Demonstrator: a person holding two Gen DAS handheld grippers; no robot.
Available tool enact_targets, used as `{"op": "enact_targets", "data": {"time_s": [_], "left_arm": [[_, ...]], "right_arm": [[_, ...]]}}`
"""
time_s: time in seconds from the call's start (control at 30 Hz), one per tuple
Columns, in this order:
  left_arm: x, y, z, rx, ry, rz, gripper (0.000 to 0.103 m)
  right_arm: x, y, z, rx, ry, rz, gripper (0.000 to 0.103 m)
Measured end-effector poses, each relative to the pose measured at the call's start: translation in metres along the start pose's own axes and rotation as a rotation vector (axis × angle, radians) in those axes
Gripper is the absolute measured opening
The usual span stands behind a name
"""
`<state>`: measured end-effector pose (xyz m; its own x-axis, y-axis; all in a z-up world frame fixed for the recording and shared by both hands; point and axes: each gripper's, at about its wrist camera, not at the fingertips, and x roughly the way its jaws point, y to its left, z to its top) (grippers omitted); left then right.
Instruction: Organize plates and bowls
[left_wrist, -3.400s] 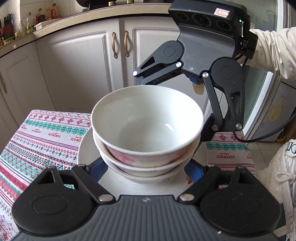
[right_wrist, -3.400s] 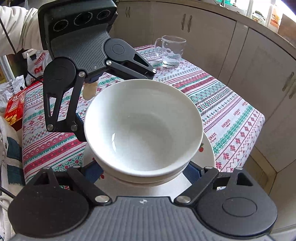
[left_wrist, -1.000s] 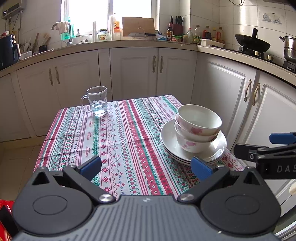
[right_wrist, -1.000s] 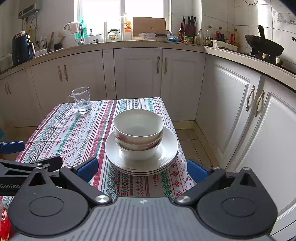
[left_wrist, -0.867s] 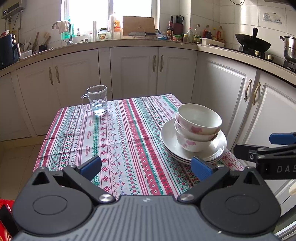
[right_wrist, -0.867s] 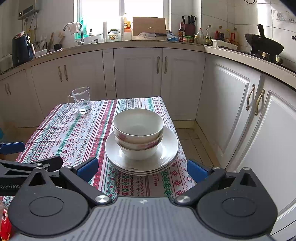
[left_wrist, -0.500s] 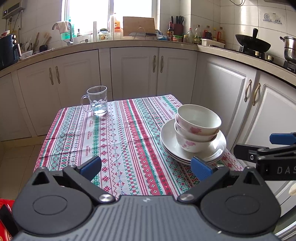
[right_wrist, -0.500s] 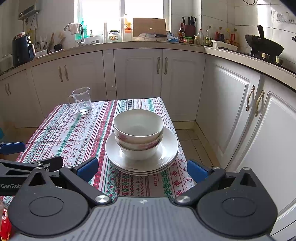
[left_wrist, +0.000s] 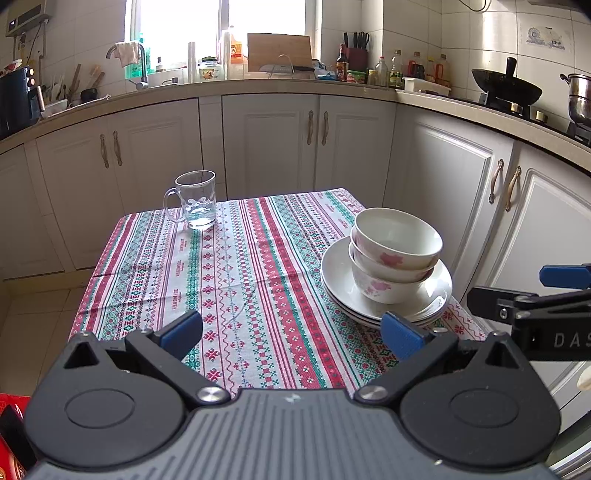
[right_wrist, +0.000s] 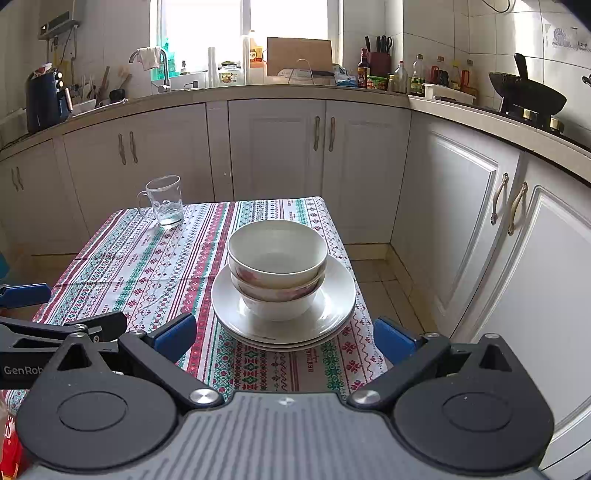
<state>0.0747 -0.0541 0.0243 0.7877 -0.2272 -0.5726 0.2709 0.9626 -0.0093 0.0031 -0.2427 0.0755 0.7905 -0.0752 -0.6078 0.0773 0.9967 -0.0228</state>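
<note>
Bowls (right_wrist: 277, 254), two nested, sit on stacked plates (right_wrist: 332, 314) at right near part of table (left_wrist: 229, 266) with striped cloth; dead ahead of right gripper (right_wrist: 282, 334), just beyond its spread blue tips, apart from them. Seen from left gripper (left_wrist: 291, 328), same stack (left_wrist: 395, 258) lies off to right, past its right fingertip (left_wrist: 400, 334), not between the tips. Right gripper nearer and squarely lined up, so judged better placed for any further reach; stack round, no long axis to match. Both grippers wide open, holding nothing, hovering off near table edge, side by side. Glass mug (left_wrist: 194, 199) upright at far left corner, well apart from stack. Versus 3.4 s ago: both grippers were close in around the stack from opposite sides, now pulled back clear; stack looks unchanged. No visible shift over last second. Stacking looks finished, judged from how things lie.
</note>
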Motion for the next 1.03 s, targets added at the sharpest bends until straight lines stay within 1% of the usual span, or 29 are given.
{"op": "enact_targets", "data": {"time_s": [1.03], "left_arm": [[-0.0022,-0.0013,0.0007,-0.003,0.0,0.001,0.102]], "right_arm": [[-0.0046,0.0009,0.0014,-0.007,-0.01,-0.002,0.103]]}}
